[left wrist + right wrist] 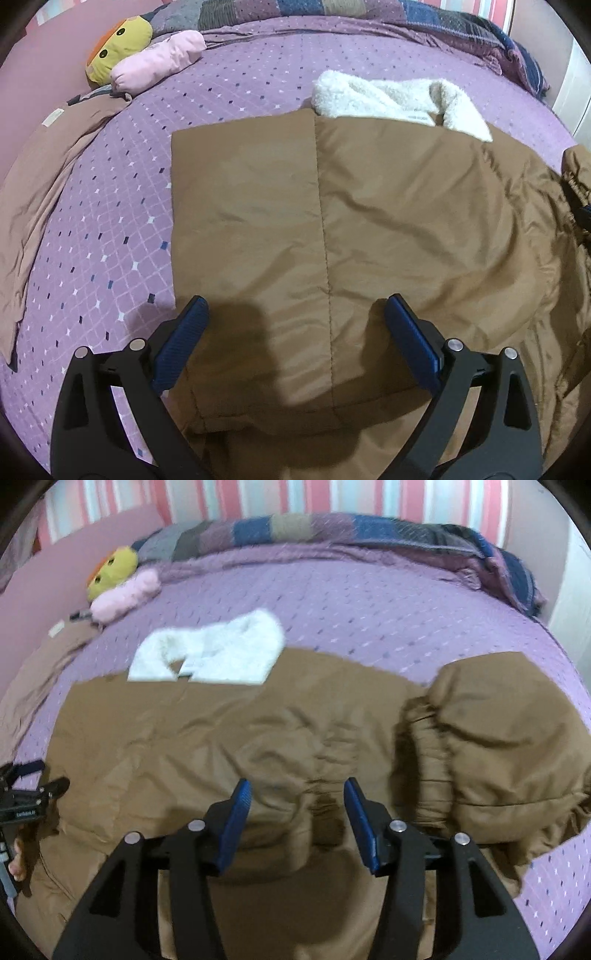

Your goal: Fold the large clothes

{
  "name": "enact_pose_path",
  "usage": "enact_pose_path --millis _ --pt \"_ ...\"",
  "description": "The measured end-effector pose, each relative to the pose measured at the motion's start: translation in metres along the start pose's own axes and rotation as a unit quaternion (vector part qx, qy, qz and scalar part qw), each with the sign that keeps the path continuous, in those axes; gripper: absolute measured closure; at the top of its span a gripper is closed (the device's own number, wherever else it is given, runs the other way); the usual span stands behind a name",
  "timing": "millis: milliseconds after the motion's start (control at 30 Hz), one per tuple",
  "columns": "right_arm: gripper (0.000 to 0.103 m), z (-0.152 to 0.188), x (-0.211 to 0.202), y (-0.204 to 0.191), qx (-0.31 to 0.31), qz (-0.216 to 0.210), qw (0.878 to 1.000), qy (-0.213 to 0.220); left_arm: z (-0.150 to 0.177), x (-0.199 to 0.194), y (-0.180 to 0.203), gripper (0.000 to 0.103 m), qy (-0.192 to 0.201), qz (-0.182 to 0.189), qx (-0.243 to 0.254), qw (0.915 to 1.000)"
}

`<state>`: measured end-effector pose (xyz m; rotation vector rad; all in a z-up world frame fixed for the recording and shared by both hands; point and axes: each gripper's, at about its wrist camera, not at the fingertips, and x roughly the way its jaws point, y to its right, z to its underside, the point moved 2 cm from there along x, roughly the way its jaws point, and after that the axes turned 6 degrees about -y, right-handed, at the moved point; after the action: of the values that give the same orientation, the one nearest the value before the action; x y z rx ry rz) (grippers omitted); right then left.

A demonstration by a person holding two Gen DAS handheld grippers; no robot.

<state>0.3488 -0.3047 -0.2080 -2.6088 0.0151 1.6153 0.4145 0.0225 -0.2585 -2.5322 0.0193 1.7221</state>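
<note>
The bunched sleeve (498, 746) of the brown jacket (221, 738) lies right of the right hand-held gripper (297, 794), whose jaws stand part-open and empty; the left hand-held gripper (295, 306) gapes wide over the flat panel.

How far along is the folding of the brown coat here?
Done: the brown coat has one side folded in to a straight edge. In hand: nothing; the left hand-held gripper and right hand-held gripper are open above it. Left: the bunched sleeve and the final folds.
</note>
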Motion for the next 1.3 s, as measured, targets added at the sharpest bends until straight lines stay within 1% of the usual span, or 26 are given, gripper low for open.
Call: enact_pose_path --millis 100,167,267,333,367,400,467,533,633,667,733,800,867,967,1033,1067,1100,1133,1167,1233,1267,1300 --pt "0.051 0.004 0.027 -0.009 -0.012 0.005 0.999 -0.044 0.001 0.002 0.002 0.007 0.001 -0.002 0.003 1.0" --pt "0.05 0.009 0.041 -0.012 -0.015 0.01 0.998 -0.058 0.001 0.002 0.002 0.007 0.002 -0.003 0.007 1.0" --pt "0.05 0.008 0.037 -0.012 -0.016 0.009 0.998 -0.055 0.001 -0.001 0.002 0.007 0.001 -0.009 0.009 0.9999" --pt "0.05 0.005 0.02 -0.008 -0.018 0.0 0.999 -0.04 0.0 -0.006 0.0 0.007 0.005 -0.012 0.008 0.9999" --pt "0.047 0.004 0.015 -0.005 -0.016 0.002 0.999 -0.032 -0.002 -0.01 0.001 0.007 0.011 -0.014 0.007 0.9998" --pt "0.042 0.004 0.004 0.002 -0.013 0.011 1.0 -0.021 -0.003 -0.011 0.002 0.004 0.015 -0.016 0.007 0.9997" --pt "0.036 0.003 -0.011 0.018 -0.01 0.039 0.999 -0.002 -0.004 -0.02 -0.001 0.003 0.026 -0.016 0.005 0.9995" --pt "0.032 0.004 -0.028 0.038 -0.007 0.08 0.997 0.016 -0.004 -0.023 -0.002 0.003 0.029 -0.013 0.004 0.9995" --pt "0.021 0.002 -0.037 0.066 -0.002 0.149 0.989 0.023 -0.004 -0.024 -0.001 0.003 0.027 -0.016 0.004 0.9995" --pt "0.016 0.001 -0.036 0.073 0.001 0.164 0.986 0.02 -0.003 -0.024 0.0 0.003 0.026 -0.016 0.004 0.9995" --pt "0.015 0.001 -0.029 0.084 0.0 0.182 0.983 0.005 -0.001 -0.024 0.002 0.003 0.025 -0.013 0.004 0.9996" --pt "0.013 0.002 -0.019 0.091 -0.007 0.19 0.982 -0.009 0.004 -0.028 0.001 0.003 0.026 -0.011 0.006 0.9996" --pt "0.012 0.004 -0.006 0.096 -0.01 0.188 0.982 -0.029 0.006 -0.029 0.003 0.003 0.026 -0.013 0.012 0.9995" --pt "0.011 0.009 0.011 0.101 -0.017 0.188 0.981 -0.044 0.007 -0.031 0.004 0.003 0.029 -0.021 0.02 0.9991" --pt "0.015 0.01 0.024 0.102 -0.026 0.186 0.981 -0.053 0.008 -0.032 0.003 0.003 0.029 -0.024 0.023 0.999" --pt "0.032 0.013 0.029 0.101 -0.031 0.186 0.981 -0.056 0.008 -0.032 0.001 0.003 0.029 -0.025 0.024 0.999" --pt "0.052 0.013 0.034 0.099 -0.034 0.18 0.981 -0.061 0.008 -0.032 -0.001 0.003 0.028 -0.028 0.025 0.9989" --pt "0.056 0.011 0.038 0.102 -0.027 0.167 0.983 -0.068 0.007 -0.032 -0.002 0.003 0.027 -0.031 0.025 0.9988" --pt "0.062 0.007 0.039 0.101 -0.02 0.159 0.985 -0.068 0.007 -0.032 -0.004 0.003 0.027 -0.034 0.024 0.9988" --pt "0.068 0.004 0.037 0.103 -0.005 0.144 0.988 -0.064 0.005 -0.033 -0.009 0.003 0.026 -0.034 0.02 0.9989" --pt "0.075 0.003 0.034 0.105 0.007 0.131 0.989 -0.064 0.004 -0.034 -0.011 0.003 0.027 -0.033 0.017 0.999" --pt "0.079 0.003 0.03 0.105 0.016 0.118 0.991 -0.06 0.004 -0.035 -0.013 0.003 0.029 -0.03 0.015 0.999"
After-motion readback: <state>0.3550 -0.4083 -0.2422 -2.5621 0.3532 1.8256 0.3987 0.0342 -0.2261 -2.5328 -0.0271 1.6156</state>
